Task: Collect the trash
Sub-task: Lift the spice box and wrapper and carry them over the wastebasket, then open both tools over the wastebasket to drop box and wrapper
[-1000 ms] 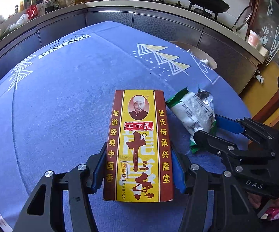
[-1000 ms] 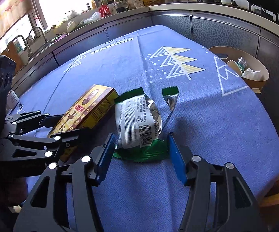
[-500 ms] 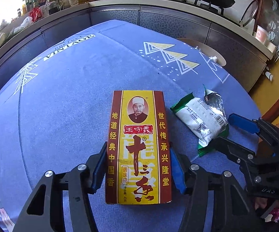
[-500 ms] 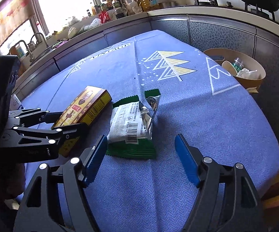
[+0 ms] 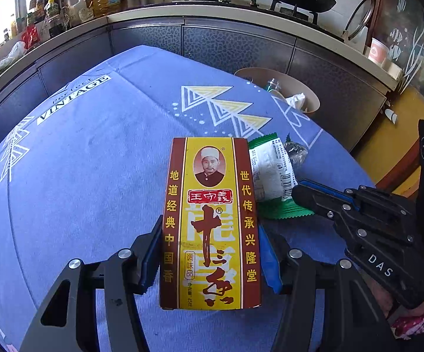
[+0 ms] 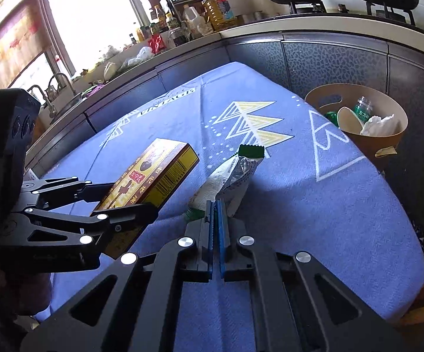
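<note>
My left gripper (image 5: 209, 252) is shut on a yellow and red spice box (image 5: 210, 223) and holds it lifted above the blue tablecloth (image 5: 88, 176); the box also shows in the right wrist view (image 6: 153, 179). My right gripper (image 6: 215, 205) is shut on the green end of a white and green snack wrapper (image 6: 229, 173), raised off the cloth. The wrapper also shows in the left wrist view (image 5: 273, 176), just right of the box.
A tan round bin (image 6: 388, 140) with a bottle, a cup and tissue stands off the table's far right edge; it also shows in the left wrist view (image 5: 311, 99). A kitchen counter (image 6: 300, 26) with woks and bottles runs behind the table.
My right gripper has closed on the wrapper and lifted it. My left gripper has raised the box off the cloth. Both are tilted up and closer together.
</note>
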### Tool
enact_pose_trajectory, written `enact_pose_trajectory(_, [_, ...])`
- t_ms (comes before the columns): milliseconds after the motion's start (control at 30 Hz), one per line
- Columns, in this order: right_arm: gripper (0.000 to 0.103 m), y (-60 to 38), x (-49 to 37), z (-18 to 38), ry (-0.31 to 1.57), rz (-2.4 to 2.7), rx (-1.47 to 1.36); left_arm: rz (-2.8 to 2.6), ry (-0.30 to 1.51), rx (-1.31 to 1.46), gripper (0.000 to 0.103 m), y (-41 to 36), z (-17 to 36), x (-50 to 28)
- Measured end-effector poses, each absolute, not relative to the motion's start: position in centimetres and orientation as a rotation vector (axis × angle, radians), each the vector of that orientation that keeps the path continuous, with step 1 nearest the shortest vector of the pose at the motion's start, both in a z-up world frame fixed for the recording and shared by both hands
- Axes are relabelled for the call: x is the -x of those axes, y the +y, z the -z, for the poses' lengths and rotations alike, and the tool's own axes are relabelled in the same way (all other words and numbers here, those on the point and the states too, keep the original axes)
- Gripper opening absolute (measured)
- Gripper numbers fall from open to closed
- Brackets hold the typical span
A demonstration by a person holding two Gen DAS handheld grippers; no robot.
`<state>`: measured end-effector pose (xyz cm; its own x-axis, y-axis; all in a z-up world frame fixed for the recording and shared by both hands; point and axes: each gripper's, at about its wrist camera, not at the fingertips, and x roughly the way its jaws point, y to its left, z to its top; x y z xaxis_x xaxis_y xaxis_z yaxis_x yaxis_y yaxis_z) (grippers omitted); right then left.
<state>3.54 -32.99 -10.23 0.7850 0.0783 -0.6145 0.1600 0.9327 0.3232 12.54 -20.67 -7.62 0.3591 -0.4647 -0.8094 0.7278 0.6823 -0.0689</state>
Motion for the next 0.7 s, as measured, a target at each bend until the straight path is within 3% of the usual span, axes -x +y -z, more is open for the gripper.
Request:
enact_pose_trajectory(367, [0.002,-41.3,-6.2,6.5,0.532,0.171,-0.356,0.887,0.855,-0.337,0.058,-28.7,4.0,-16.4])
enact_pose_trajectory(700, [0.003,-54.1,-10.3,7.4,0.511,0.323,-0.440,0.997,0.882,-0.351,0.058,-43.0,4.3,-22.1])
